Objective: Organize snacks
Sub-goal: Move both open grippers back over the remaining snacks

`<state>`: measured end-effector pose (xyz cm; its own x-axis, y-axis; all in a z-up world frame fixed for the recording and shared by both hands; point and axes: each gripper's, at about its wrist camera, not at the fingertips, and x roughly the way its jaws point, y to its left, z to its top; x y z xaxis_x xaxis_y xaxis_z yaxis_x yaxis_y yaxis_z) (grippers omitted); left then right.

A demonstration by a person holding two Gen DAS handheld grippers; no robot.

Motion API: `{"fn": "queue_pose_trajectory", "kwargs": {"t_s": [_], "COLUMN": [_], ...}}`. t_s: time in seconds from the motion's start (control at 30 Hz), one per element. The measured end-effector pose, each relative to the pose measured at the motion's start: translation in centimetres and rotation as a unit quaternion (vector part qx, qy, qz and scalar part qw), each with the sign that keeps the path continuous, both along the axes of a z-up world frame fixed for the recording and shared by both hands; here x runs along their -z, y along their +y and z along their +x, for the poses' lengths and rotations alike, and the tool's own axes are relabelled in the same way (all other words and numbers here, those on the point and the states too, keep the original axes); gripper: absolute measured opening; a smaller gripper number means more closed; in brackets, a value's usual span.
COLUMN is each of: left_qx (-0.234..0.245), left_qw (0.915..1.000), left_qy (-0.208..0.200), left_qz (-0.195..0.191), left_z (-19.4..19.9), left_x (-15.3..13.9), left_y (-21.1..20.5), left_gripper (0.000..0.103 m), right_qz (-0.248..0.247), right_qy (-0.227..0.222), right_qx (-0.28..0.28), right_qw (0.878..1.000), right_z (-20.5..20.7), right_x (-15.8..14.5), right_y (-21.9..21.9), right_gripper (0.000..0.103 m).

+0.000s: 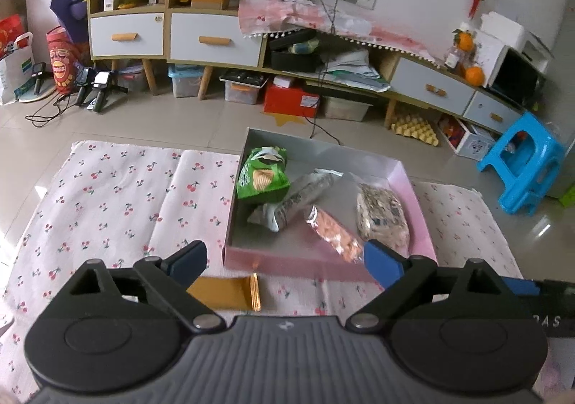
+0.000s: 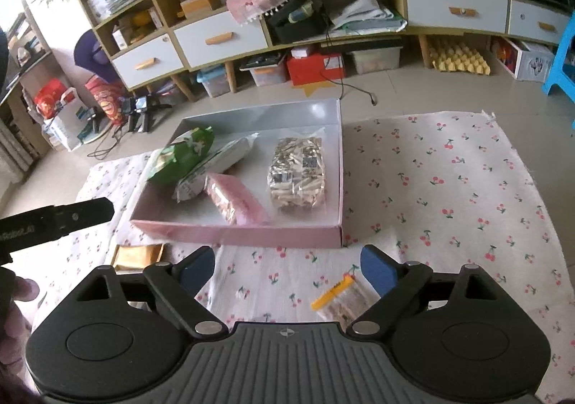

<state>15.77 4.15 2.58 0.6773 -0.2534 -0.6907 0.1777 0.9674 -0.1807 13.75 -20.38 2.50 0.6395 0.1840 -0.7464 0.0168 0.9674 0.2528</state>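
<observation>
Four snack packets (image 2: 297,174) are seen lying in the pink box (image 2: 251,237) on the cherry-print cloth (image 2: 449,188). Both the left gripper (image 1: 285,262) and right gripper (image 2: 287,269) are held with fingers apart, nothing between them.

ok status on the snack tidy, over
Both grippers, left and right, open, empty. Four packs in pink cardboard box. Yellow-topped clear snack bag on cloth, unobstructed.

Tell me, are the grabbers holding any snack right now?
No. The left gripper and right gripper are both open and empty; four snacks lie in the box.
</observation>
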Motion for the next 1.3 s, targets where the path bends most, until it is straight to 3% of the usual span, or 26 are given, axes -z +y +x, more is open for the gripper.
{"fn": "queue_pose_trajectory", "kwargs": {"t_s": [0.3, 0.53, 0.63, 0.83, 0.97, 1.3], "left_qx": [0.012, -0.01, -0.012, 0.009, 0.019, 0.026], "left_qw": [0.9992, 0.9976, 0.9977, 0.9955, 0.9967, 0.9959], "left_qy": [-0.019, -0.018, -0.023, -0.003, 0.012, 0.075], "left_qz": [0.034, 0.066, 0.062, 0.094, 0.077, 0.043], "left_z": [-3.9, -5.7, -6.2, -6.5, -6.7, -6.2], "left_x": [-0.3, 1.7, 2.8, 5.3, 6.2, 8.4], "left_y": [1.5, 2.8, 3.4, 3.8, 4.3, 4.0], "left_gripper": [0.102, 0.102, 0.102, 0.102, 0.102, 0.078], "right_qz": [-0.027, -0.044, -0.061, -0.101, -0.096, -0.084], "right_qy": [-0.026, -0.078, -0.09, -0.094, -0.086, -0.04], "right_qx": [-0.032, -0.054, -0.065, -0.115, -0.142, -0.184], "right_qw": [0.999, 0.995, 0.992, 0.984, 0.981, 0.978], "right_z": [-3.5, -5.8, -6.3, -6.6, -6.8, -6.3], "right_x": [-0.7, 0.3, 1.3, 3.0, 3.9, 6.1], "right_y": [0.7, 0.9, 0.9, 1.5, 1.7, 3.5], "right_gripper": [0.095, 0.095, 0.095, 0.096, 0.096, 0.096]}}
